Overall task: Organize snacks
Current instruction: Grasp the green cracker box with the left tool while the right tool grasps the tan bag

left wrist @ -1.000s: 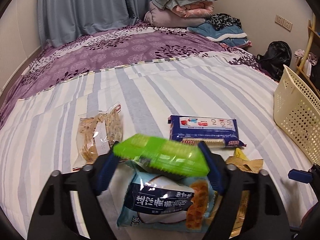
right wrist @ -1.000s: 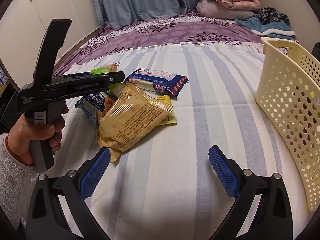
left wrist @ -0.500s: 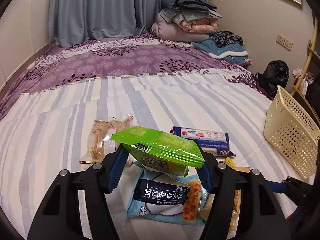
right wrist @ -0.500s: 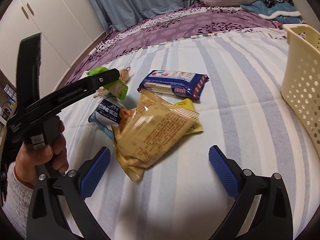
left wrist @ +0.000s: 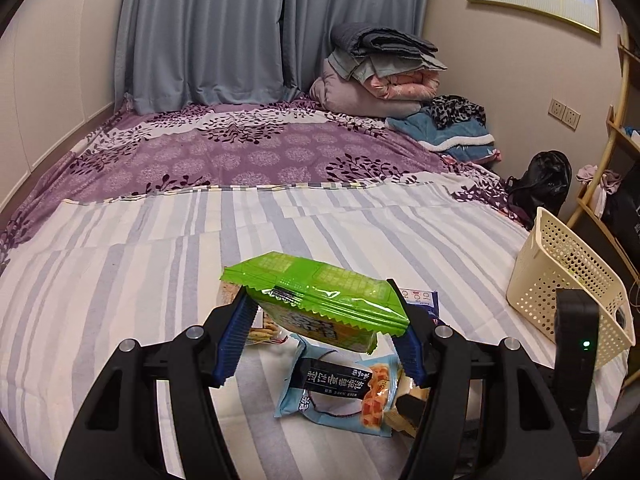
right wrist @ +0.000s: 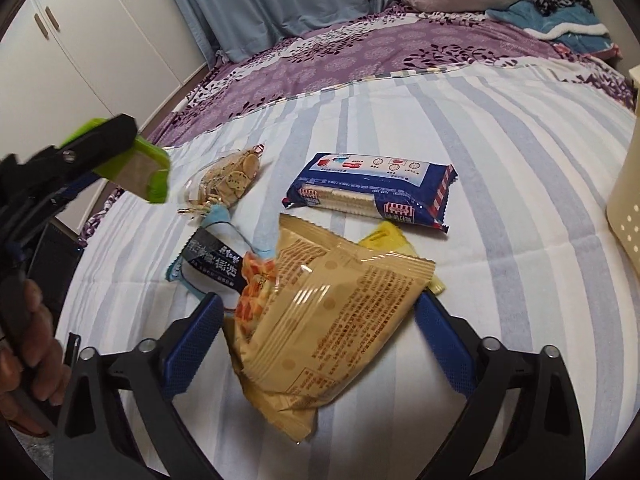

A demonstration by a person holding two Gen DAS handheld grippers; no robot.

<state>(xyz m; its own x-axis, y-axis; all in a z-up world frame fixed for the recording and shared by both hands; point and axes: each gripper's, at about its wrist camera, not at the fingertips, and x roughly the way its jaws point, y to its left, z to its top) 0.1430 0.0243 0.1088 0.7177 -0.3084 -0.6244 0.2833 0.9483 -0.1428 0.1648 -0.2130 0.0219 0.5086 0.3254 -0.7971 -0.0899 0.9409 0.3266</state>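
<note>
My left gripper [left wrist: 320, 332] is shut on a green snack packet [left wrist: 316, 296] and holds it in the air above the striped bed. The right wrist view shows that packet [right wrist: 154, 176] at the far left, in the left gripper [right wrist: 80, 160]. My right gripper [right wrist: 318, 332] points down over a tan snack bag [right wrist: 332, 320]. Its jaws are closing, with the bag lying between the blue pads [right wrist: 192, 344], which are close to its edges but not pressing on them. A light-blue egg-roll pack [right wrist: 212, 260] lies partly under the tan bag.
A dark blue cracker packet [right wrist: 372, 192], a clear bag of round crackers [right wrist: 228, 176] and a yellow packet [right wrist: 386, 238] lie on the striped sheet [right wrist: 500, 280]. A cream perforated basket [left wrist: 560, 280] stands at the bed's right edge. Folded bedding [left wrist: 380, 72] is piled at the far end.
The left gripper has risen with the green packet. The right gripper has moved left over the tan bag, and its jaws have narrowed around it.
</note>
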